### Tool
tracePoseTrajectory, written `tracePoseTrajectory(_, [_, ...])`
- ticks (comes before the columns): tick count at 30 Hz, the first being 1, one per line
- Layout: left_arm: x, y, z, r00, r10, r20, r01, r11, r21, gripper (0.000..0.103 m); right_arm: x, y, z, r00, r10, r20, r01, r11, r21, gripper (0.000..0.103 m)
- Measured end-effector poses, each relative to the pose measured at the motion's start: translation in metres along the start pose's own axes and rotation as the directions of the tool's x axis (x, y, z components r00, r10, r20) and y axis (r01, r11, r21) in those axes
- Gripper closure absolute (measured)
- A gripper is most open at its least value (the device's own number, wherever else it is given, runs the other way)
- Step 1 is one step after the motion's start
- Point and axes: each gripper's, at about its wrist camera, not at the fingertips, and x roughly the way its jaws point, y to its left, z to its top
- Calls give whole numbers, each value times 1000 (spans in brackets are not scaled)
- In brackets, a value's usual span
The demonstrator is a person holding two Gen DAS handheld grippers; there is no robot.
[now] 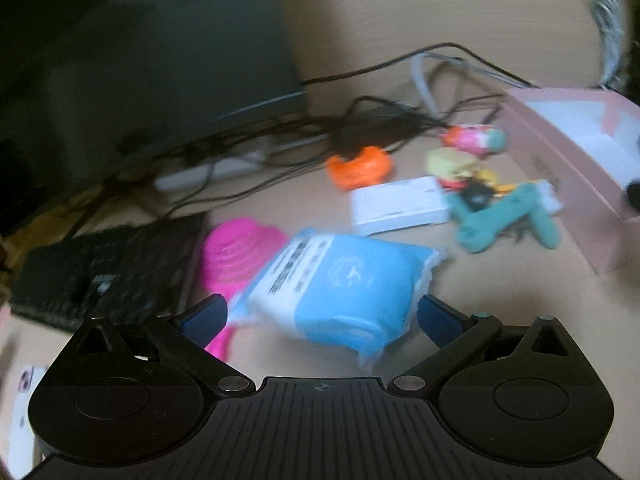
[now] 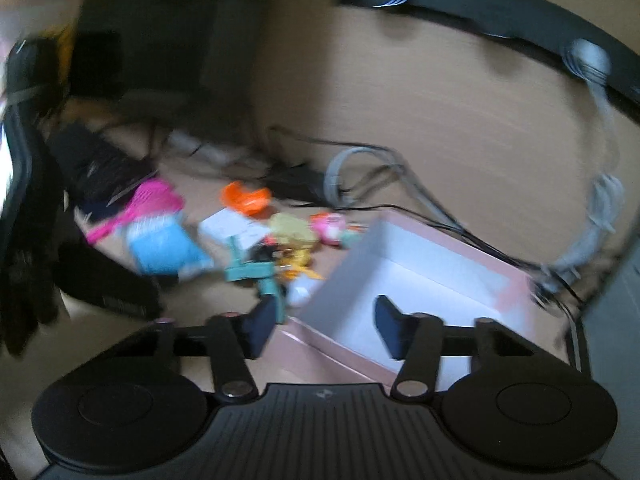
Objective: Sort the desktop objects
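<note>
Left claw [image 1: 322, 316] astride blue packet [image 1: 340, 292] — unclosed

No readable text. Blue packet [image 1: 340, 292] carries dark print lines and a round white emblem, blurred beyond reading. Black slab [image 2: 120, 300] at left of right wrist view has a pale label strip, also illegible.

A black keyboard [image 1: 108, 272] lies left on the wooden desk [image 1: 460, 12], with tangled black cables [image 1: 380, 112] and a white power strip [image 1: 208, 172] behind
</note>
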Motion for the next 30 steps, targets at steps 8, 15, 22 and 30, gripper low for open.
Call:
tracePoseTrajectory(8, [-37, 50, -9, 997, -62, 39, 70, 969, -237, 0, 88, 39, 42, 998, 24, -54, -29, 996, -81, 43])
tracePoseTrajectory(15, [-53, 55, -13, 993, -104, 54, 115, 953, -282, 0, 90, 30, 41, 929, 352, -109, -344, 935, 87, 47])
tracePoseTrajectory(22, [-47, 31, -12, 977, -213, 25, 212, 944, -254, 0, 84, -23, 75, 993, 94, -66, -91, 994, 55, 45])
tracePoseTrajectory(30, [-53, 3, -20, 945, -327, 20, 326, 933, -155, 0, 191, -55, 106, 956, 30, -291, 30, 980, 199, 45])
